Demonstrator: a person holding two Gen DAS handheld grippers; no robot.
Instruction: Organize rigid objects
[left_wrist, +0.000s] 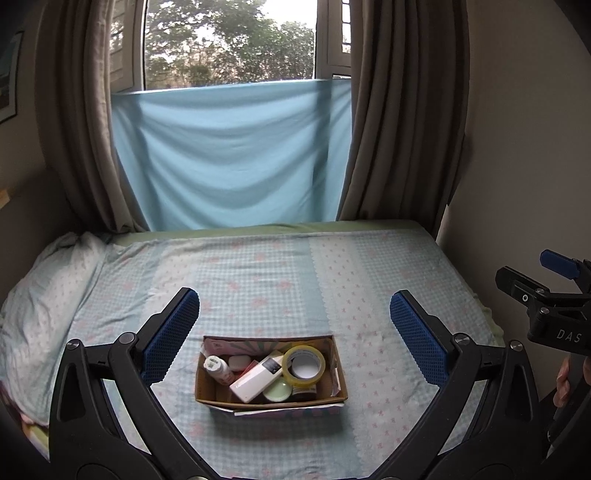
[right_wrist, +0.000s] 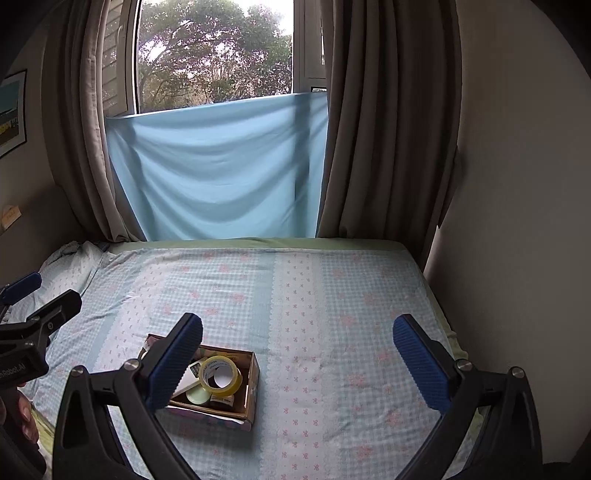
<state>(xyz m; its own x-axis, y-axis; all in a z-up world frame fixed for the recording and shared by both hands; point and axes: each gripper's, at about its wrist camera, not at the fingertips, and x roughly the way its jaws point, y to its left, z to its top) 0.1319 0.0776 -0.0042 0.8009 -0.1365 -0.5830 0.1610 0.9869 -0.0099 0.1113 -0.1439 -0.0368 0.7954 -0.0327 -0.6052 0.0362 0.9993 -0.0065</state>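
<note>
Left claw (left_wrist: 294, 332) wide open, nothing between the blue pads (left_wrist: 170, 334), held above the bed (left_wrist: 258, 273). Cardboard box (left_wrist: 207, 384) sits on the sheet just below and between the fingertips, centred in the gap, not touching either pad, toward the bed's near edge. Inside the box: yellow tape roll (left_wrist: 303, 365) at right, tilted; white rectangular pack (left_wrist: 258, 378) lying diagonally across the middle; small white bottle (left_wrist: 218, 367) at left, tipped over; pale green round lid (left_wrist: 277, 391) at the near side, under the pack's end; small pinkish case (left_wrist: 238, 363) behind the bottle.

Right claw (right_wrist: 297, 354) also wide open, empty, above the bed's right half. In its view the box is under and just beside the left pad (right_wrist: 173, 365), which hides the box's left part; the right pad is well apart from it. Tape roll and green lid are visible there.

Each claw shows at the other's frame edge. Pillow (left_wrist: 44, 295) at the bed's left edge; blue cloth (left_wrist: 229, 155) hangs over the window behind, brown curtains (left_wrist: 402, 110) either side.
</note>
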